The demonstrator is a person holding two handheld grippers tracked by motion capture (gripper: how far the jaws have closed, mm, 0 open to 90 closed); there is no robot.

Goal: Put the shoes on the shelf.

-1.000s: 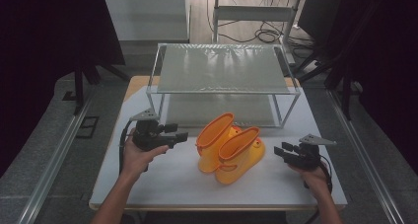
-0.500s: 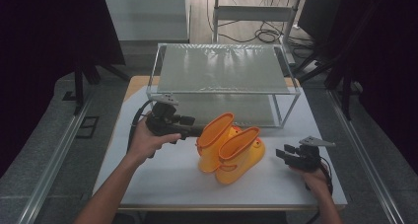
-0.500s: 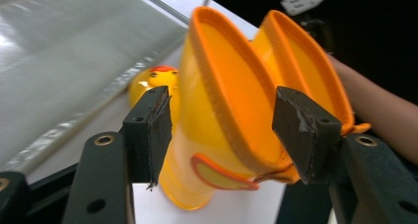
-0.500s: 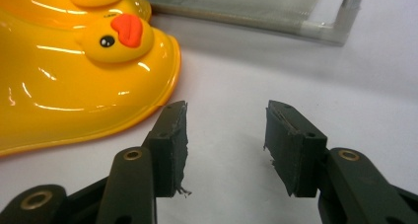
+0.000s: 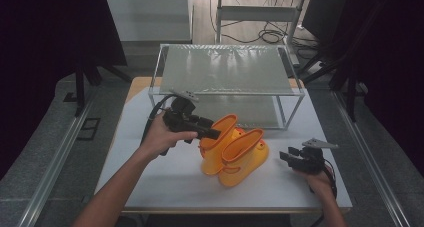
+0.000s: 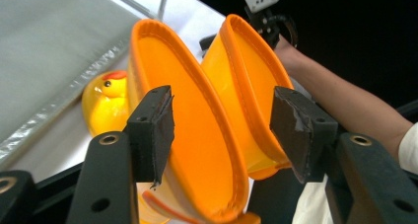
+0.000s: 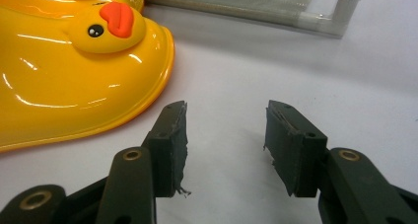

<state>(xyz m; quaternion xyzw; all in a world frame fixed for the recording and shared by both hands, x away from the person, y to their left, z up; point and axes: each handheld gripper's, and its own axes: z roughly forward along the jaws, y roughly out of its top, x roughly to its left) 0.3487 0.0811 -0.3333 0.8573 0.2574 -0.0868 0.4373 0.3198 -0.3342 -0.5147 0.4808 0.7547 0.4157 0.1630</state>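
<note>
Pair of glossy yellow-orange rubber duck boots [image 5: 232, 149] upright mid white table [image 5: 150, 172], just in front of clear two-tier shelf rack [image 5: 225, 69]; left gripper [image 5: 212, 133] jaws wide apart, straddling nearer boot's rim, not clamped; right gripper [image 5: 286, 157] parted, holding nothing, low on table beside boot toe w/ duck face [image 7: 106, 24].

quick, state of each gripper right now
left gripper: open, jaws at the mouth of an orange boot, holding nothing
right gripper: open, empty, over the table
</note>
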